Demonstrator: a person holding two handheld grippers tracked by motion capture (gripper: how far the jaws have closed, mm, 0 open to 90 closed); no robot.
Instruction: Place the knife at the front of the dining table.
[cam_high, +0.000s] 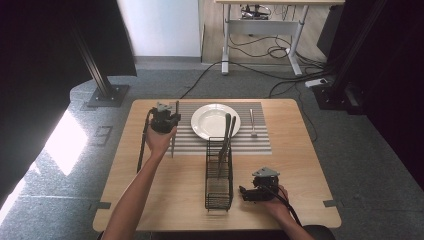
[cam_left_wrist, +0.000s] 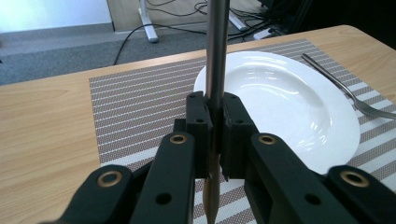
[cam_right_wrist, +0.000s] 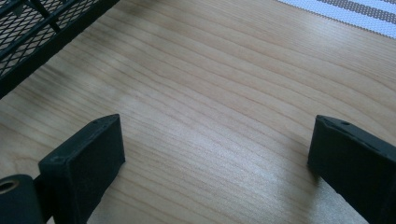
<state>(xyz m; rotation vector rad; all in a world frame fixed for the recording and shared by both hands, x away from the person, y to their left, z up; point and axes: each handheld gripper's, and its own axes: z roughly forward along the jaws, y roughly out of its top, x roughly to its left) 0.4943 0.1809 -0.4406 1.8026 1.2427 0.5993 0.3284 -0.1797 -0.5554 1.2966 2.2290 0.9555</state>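
My left gripper (cam_high: 170, 119) (cam_left_wrist: 215, 122) is shut on a slim metal utensil (cam_high: 173, 146) (cam_left_wrist: 217, 46), probably a knife. It hangs upright over the left part of the striped placemat (cam_high: 250, 143) (cam_left_wrist: 140, 102), just left of the white plate (cam_high: 216, 121) (cam_left_wrist: 285, 98). A fork (cam_high: 253, 122) (cam_left_wrist: 345, 91) lies on the mat right of the plate. My right gripper (cam_high: 244, 193) (cam_right_wrist: 215, 154) stands open and holds nothing, low over bare wood beside the black wire caddy (cam_high: 219, 192) (cam_right_wrist: 32, 28).
Two more utensils (cam_high: 227, 140) stand in the far end of the caddy, leaning toward the plate. The wooden table (cam_high: 300, 165) has bare room at the left and right. Beyond it are black frame posts, floor cables and a desk.
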